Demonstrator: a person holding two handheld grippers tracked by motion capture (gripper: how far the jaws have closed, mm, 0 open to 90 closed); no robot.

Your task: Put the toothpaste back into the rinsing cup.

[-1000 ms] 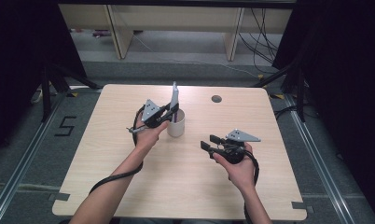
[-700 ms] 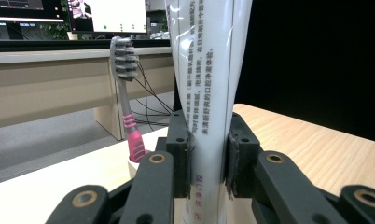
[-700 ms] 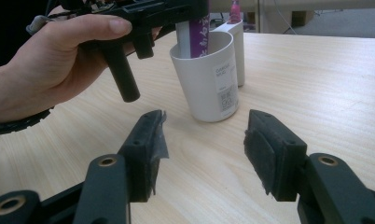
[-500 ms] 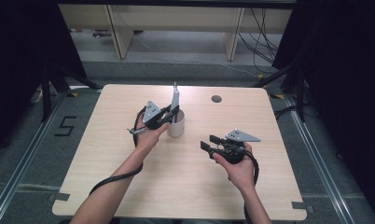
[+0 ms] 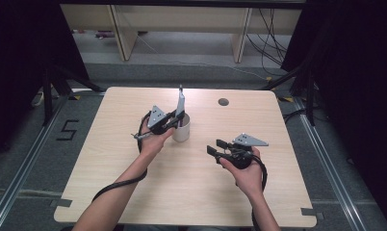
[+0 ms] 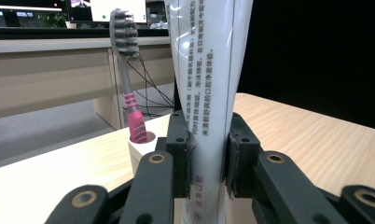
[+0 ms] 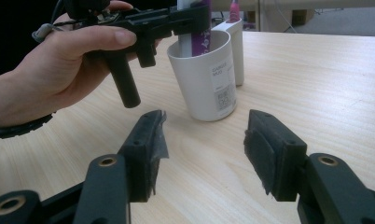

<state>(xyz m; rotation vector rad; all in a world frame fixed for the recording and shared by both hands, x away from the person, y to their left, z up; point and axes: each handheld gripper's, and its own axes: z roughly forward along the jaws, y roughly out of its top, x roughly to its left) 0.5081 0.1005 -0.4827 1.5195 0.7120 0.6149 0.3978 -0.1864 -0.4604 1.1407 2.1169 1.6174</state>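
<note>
Left gripper [image 6: 209,158] stays clamped on the white printed toothpaste tube [image 6: 209,93], standing in the white plastic cup [image 7: 206,77]; nothing's moved in the last second, so it's probably settling. Right gripper [image 7: 204,154] waits open nearby. Pale wooden table [image 5: 134,192], dark curtained room.

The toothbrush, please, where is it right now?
In the left gripper view the toothbrush stands upright in a white holder, left of the toothpaste tube clamped by the left tongs.

Left gripper [image 5: 176,119] jaws clamped tight, arm stretched forward; right gripper [image 5: 215,147] jaws spread wide, pointing left.
</note>
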